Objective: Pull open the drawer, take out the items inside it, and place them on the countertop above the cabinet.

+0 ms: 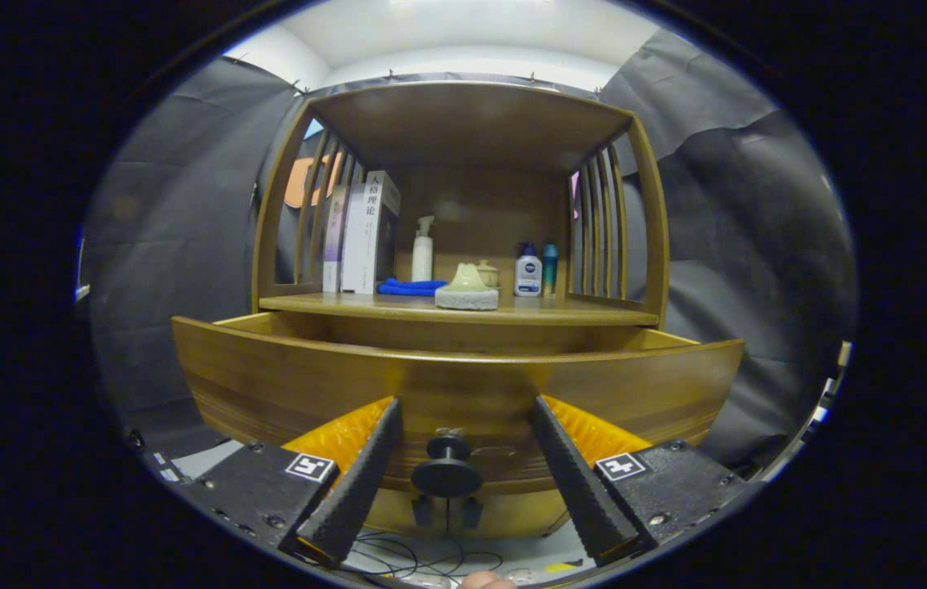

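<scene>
With the drawer (463, 384) already drawn out toward you and its knob (447, 468) sitting squarely between your jaws, which stand spread wide and touch nothing, the gripper (463, 446) faces the drawer front dead on. Whatever lies inside is hidden behind that tall front panel, so you'll likely have to lift up and over it to reach in. Beyond the jaws, the countertop (398, 305) already carries books (365, 237), a blue cloth (410, 287), bottles (527, 272) and a sponge block (467, 297).
</scene>
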The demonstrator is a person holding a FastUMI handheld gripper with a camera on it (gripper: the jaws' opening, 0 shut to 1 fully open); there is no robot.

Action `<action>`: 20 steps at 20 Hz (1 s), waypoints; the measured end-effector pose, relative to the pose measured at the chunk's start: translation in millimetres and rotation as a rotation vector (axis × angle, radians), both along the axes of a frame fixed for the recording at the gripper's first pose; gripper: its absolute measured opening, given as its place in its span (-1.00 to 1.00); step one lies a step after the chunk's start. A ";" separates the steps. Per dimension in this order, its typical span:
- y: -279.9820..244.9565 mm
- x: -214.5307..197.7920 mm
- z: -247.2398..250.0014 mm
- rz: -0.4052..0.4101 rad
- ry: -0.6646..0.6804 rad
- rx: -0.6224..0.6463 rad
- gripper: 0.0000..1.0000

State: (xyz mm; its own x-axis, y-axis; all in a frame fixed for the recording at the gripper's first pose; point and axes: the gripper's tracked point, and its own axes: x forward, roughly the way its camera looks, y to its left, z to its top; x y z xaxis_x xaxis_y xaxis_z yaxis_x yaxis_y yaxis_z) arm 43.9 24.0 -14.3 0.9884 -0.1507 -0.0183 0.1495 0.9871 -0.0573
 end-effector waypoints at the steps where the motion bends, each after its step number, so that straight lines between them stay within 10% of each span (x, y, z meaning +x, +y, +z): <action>1: -0.1 2.1 0.0 -0.001 0.002 0.002 1.00; 20: -2.9 44.3 6.0 -0.010 0.034 0.008 1.00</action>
